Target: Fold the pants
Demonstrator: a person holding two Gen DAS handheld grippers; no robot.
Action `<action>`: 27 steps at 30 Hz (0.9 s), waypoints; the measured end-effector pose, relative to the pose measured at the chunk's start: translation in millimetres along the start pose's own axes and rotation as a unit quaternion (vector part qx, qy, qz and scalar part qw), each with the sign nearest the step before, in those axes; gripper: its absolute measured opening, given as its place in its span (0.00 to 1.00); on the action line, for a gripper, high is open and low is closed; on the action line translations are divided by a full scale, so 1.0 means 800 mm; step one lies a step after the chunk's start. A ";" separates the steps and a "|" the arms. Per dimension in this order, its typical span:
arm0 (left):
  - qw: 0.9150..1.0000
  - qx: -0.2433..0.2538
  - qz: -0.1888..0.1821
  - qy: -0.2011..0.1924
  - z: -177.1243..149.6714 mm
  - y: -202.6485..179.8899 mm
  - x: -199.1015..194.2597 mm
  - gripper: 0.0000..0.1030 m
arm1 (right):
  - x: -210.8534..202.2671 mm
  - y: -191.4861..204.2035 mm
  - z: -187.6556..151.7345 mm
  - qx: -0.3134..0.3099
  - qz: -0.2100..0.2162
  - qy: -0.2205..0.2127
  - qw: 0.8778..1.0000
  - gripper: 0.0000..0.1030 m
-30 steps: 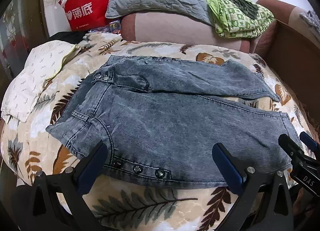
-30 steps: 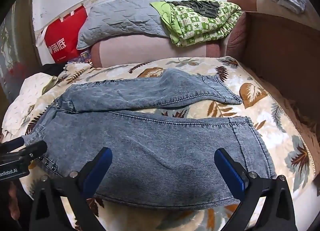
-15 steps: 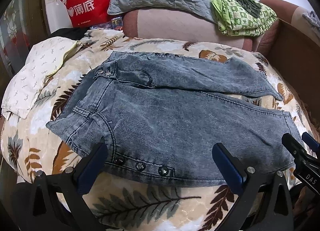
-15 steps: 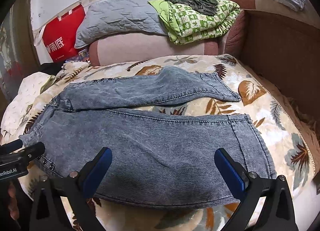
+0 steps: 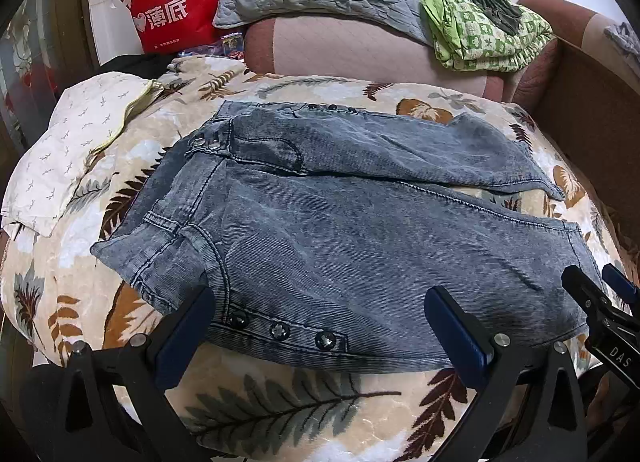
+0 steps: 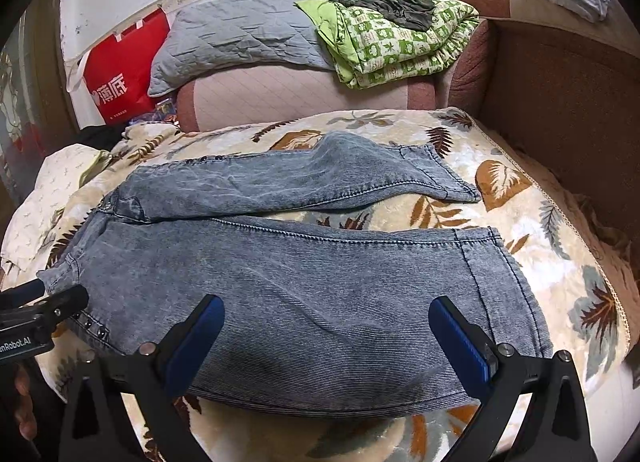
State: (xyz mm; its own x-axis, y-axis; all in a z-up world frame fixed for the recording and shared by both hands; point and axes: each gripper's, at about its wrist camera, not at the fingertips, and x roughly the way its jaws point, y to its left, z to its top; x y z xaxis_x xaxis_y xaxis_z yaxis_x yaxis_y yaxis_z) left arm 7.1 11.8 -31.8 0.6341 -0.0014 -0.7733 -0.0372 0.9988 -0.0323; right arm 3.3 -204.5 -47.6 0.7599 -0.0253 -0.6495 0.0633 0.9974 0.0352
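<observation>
Currently, faded blue-grey denim pants [image 5: 340, 230] are spread left-to-right on the leaf-patterned blanket [image 5: 280, 414]; both the left gripper [image 5: 320, 326], nearer the waistband, and the right gripper [image 6: 326, 336], nearer the hems, are held open, empty.

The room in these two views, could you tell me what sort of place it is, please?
Most likely a bedroom at home: the jeans lie on a leaf-print blanket over a bed, with a grey pillow and a folded green quilt at its head.
</observation>
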 end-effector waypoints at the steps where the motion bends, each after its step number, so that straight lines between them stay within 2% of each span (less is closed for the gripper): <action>1: 1.000 0.000 0.000 0.000 0.000 0.000 0.000 1.00 | 0.000 0.000 0.000 0.000 0.000 0.000 1.000 1.00; 27: 1.000 -0.001 -0.003 0.002 0.001 -0.001 -0.001 1.00 | 0.000 -0.001 0.000 -0.001 0.000 -0.001 1.000 1.00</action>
State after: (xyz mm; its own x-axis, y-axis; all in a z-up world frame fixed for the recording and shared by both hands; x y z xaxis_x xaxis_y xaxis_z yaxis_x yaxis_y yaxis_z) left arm 6.9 11.3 -30.8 0.6310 -0.0075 -0.7758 -0.0351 0.9987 -0.0383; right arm 3.4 -205.1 -47.9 0.7617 -0.0257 -0.6474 0.0628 0.9974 0.0342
